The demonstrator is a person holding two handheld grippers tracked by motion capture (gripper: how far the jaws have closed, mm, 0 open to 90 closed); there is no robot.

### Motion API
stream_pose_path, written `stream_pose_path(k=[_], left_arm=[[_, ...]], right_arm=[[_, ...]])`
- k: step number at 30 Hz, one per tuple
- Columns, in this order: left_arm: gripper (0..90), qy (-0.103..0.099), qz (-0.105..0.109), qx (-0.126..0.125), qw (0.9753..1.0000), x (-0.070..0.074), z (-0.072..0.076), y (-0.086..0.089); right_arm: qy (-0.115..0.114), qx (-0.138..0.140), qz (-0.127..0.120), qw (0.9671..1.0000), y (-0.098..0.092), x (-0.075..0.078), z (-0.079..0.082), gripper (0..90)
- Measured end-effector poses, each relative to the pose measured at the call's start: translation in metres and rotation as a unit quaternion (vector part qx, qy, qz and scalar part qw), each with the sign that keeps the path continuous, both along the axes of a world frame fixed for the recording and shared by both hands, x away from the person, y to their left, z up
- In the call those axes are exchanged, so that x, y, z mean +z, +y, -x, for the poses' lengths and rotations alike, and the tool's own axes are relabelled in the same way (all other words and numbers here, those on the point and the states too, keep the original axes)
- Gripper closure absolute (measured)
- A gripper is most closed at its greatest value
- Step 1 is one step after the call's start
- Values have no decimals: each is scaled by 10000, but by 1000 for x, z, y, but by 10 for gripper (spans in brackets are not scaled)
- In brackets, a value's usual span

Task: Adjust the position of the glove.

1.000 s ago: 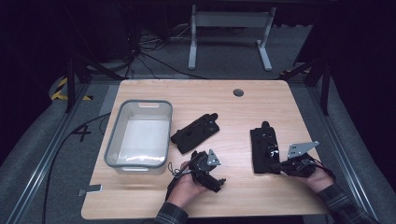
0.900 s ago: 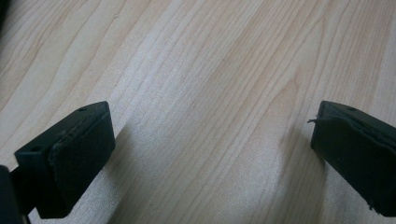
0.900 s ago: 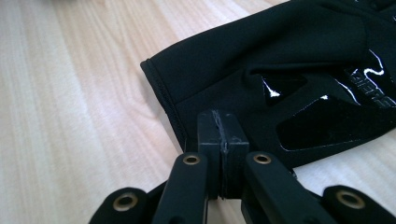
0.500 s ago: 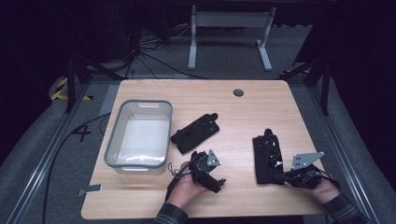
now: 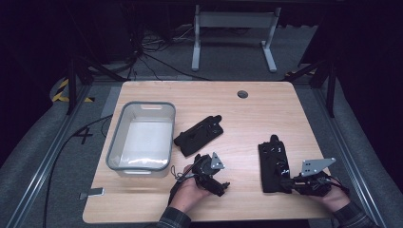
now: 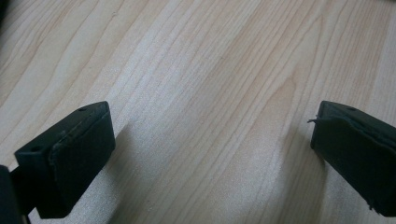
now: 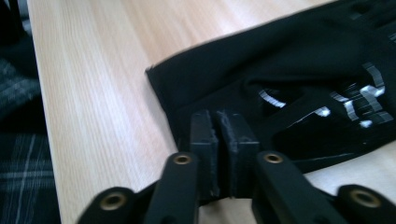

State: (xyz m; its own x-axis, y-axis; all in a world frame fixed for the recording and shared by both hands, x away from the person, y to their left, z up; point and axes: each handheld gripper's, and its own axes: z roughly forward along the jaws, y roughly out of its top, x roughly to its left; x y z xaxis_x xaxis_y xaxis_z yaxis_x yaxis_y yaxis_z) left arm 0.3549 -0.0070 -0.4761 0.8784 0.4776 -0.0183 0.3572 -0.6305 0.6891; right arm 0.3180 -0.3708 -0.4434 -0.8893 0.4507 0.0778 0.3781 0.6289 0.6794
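Two black gloves with white markings lie on the wooden table (image 5: 266,109). One glove (image 5: 199,134) rests at the middle, just beyond my left gripper (image 5: 221,185). That gripper is open; its jaws (image 6: 210,135) stand wide apart over bare wood with nothing between them. The other glove (image 5: 272,161) lies lengthwise at the right. My right gripper (image 5: 285,180) is shut on the near edge of this glove (image 7: 303,84), its pads (image 7: 223,135) pressed together at the cuff.
A clear plastic bin (image 5: 116,142) stands at the left of the table and looks empty. A round cable hole (image 5: 243,94) sits near the far edge. A small grey tag (image 5: 92,193) lies at the near left corner. Dark floor surrounds the table.
My right gripper has pulled back toward the near edge, and the right glove has slid a little nearer with it. The left gripper has stayed put.
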Motion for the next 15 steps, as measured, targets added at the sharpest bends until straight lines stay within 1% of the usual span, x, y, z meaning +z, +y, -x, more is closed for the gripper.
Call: stream_pose_path(k=[1,4,5,7,8,11,12,13,14,15], left_arm=[[0,-5,-1,-1,10000,0,0,0],[0,1,0,0,10000,0,0,0],[1,-6,0,-1,10000,0,0,0],[1,-2,-2,-2,10000,0,0,0],[1,-4,-1,-4,10000,0,0,0],[1,-3,1,-3,10000,0,0,0],[0,-3,1,-3,10000,0,0,0],[0,-4,0,-5,10000,0,0,0],[1,0,-4,-9,10000,0,0,0],[0,-2,0,-3,10000,0,0,0]], right_arm=[[-37,-41,-44,10000,-2,2,-1,774],[-156,-290,-152,9993,-7,5,-4,664],[-227,-384,-138,9989,-9,6,-6,622],[-279,-522,-107,9982,-12,6,-10,540],[-345,-709,-77,9969,-16,5,-13,488],[-407,-961,-51,9945,-27,1,-19,366],[-407,-961,-51,9945,-27,1,-19,366],[-419,-1059,-5,9935,-31,-1,-21,307],[-350,-1311,109,9907,-39,-8,-26,234],[-336,-1367,126,9900,-42,-10,-27,221]])
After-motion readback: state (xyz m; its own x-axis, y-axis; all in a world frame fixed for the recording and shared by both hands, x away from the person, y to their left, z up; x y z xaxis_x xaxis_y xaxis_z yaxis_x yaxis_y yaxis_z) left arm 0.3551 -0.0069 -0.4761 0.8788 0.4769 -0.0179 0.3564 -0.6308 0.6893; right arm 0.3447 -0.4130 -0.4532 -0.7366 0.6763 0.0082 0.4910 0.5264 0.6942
